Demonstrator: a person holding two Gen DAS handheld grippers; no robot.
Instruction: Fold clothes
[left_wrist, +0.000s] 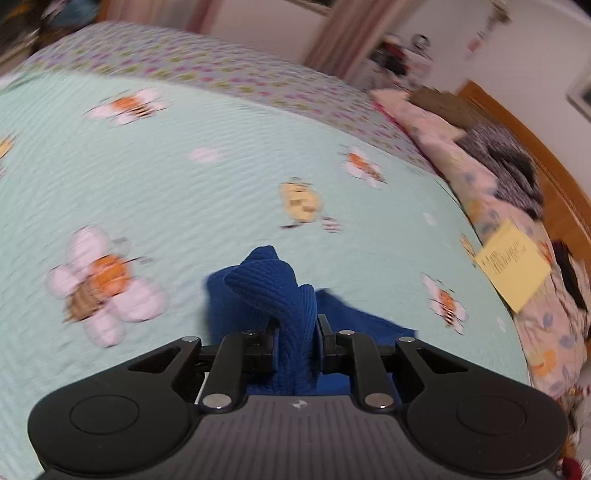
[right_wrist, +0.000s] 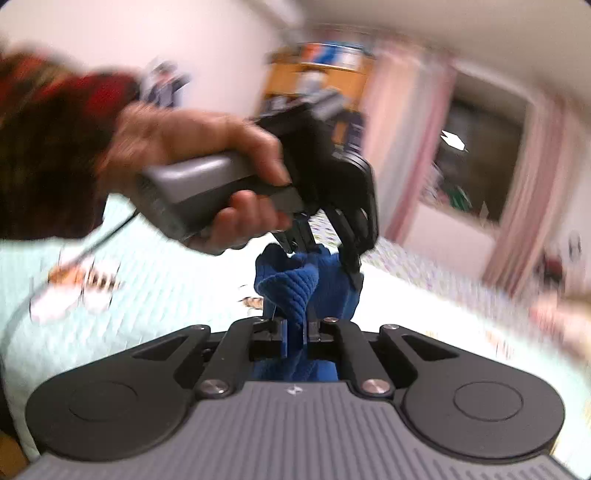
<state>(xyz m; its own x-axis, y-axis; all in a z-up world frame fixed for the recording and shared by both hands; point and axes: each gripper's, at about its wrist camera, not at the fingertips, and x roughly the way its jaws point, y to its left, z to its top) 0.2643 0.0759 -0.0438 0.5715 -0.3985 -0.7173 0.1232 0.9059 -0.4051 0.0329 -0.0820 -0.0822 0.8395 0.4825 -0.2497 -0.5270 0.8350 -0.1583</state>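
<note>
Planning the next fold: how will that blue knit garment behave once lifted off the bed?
The blue knit garment probably flops: it bunches and droops between the left gripper and right gripper. Its ribbed texture likely resists slipping. Seems light.

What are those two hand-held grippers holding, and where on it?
Both grip one blue knitted garment. The left hand-held gripper and the right hand-held gripper each pinch a bunched fold of it; which part cannot be told.
</note>
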